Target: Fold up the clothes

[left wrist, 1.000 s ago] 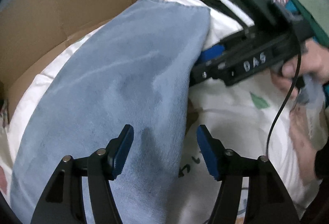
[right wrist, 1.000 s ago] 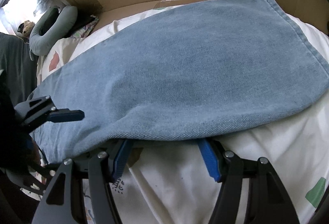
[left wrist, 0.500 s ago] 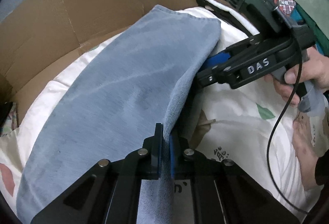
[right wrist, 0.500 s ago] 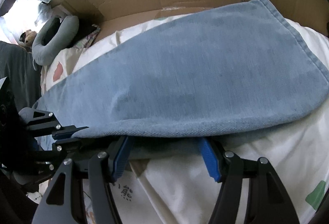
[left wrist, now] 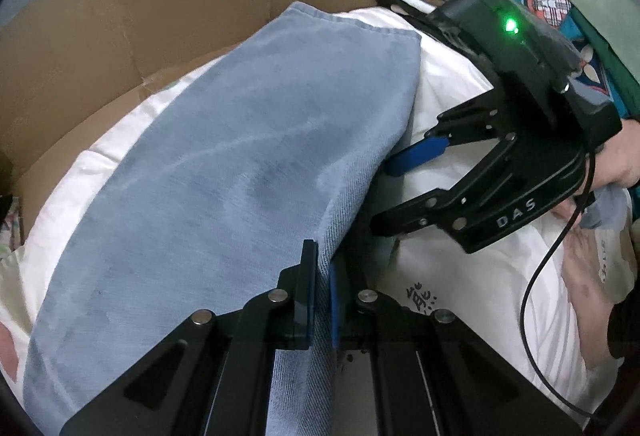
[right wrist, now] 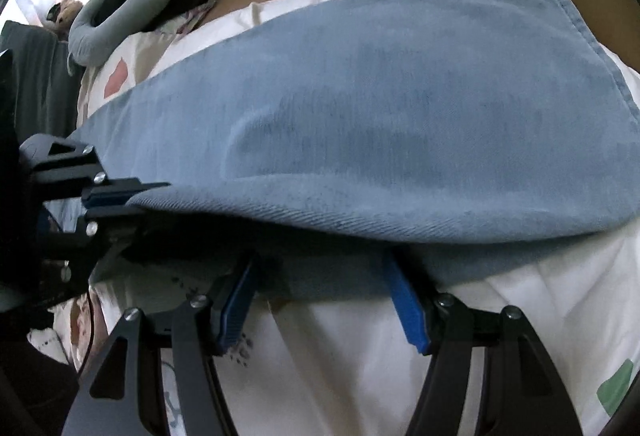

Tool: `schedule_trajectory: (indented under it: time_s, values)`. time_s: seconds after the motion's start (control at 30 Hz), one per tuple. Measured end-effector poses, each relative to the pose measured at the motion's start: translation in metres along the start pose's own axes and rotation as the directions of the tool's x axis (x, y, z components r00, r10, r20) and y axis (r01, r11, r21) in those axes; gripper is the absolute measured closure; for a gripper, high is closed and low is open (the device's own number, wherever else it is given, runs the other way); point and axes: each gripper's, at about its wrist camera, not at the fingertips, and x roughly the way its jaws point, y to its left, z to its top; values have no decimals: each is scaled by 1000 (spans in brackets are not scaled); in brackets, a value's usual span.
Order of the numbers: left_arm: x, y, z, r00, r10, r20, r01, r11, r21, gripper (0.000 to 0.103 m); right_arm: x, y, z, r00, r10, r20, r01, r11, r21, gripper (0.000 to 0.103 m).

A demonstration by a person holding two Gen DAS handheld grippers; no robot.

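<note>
The white printed bedding [left wrist: 460,268] fills the scene, with a brown cardboard sheet [left wrist: 160,16] standing along its far side. Across it lie the blue denim trousers [left wrist: 224,188], a long folded leg running from near left to far right, hem toward the cardboard.

My left hand-held gripper [left wrist: 320,300] is pressed together on the near folded edge of the denim; the cloth rises between its blue pads. My right hand-held gripper [right wrist: 324,300] stands spread, its blue pads [right wrist: 404,300] reaching in under that same near edge further toward the hem. I cannot tell whether fabric sits properly between them, because the denim hangs over the tips.

Judging from this, the step in hand is getting the second pinch, so that I can carry the edge over into a fold. To do it well I should push the right one deeper until the full thickness of the edge is inside the pads, not only the top layer, then close. I want both pinches on the same edge line, well apart, so the cloth stays taut and level. If one grip catches a single layer, the fold may open or skew. I should also avoid nipping the bedding underneath.
</note>
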Motion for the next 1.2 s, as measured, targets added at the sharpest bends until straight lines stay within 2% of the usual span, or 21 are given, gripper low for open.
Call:
schedule_trajectory:
  time_s: [0.33, 0.57, 0.63, 0.67, 0.73, 0.77, 0.8, 0.87, 0.97, 1.2]
  values:
    - [28, -16, -12, 998, 4, -69, 1, 998, 64, 98, -4, -8, -14, 1000, 18, -3, -18, 1000, 1, 41]
    - [37, -20, -12, 994, 10, -107, -2, 998, 69, 98, -15, -23, -28, 999, 51, -10, -50, 997, 63, 42]
    - [36, -20, -10, 993, 3, -118, 3, 999, 54, 93, -21, -27, -31, 998, 57, -4, -56, 995, 77, 42]
    - [35, -19, -9, 992, -16, -123, 21, 999, 44, 86, -23, -28, -32, 998, 60, -1, -60, 995, 82, 42]
    - [30, -15, -10, 988, -70, -135, 72, 997, 14, 69, -30, -30, -34, 998, 69, 9, -70, 994, 88, 42]
    - [26, -14, -12, 988, -78, -132, 80, 997, 8, 56, -33, -31, -34, 997, 74, 17, -76, 993, 89, 42]
    - [22, -13, -14, 988, -86, -129, 87, 996, 2, 50, -36, -32, -35, 997, 78, 24, -80, 993, 92, 42]
    - [10, -13, -19, 992, -62, -106, 64, 998, 11, 50, -42, -33, -36, 996, 80, 36, -83, 992, 96, 42]
    - [-3, -6, -28, 992, -47, -114, 44, 999, -26, 50, -47, -31, -37, 995, 90, 50, -94, 991, 94, 42]
    - [-44, 25, -67, 994, -7, -113, -11, 988, -156, 50, -39, -9, -28, 993, 114, 30, -115, 993, 10, 41]
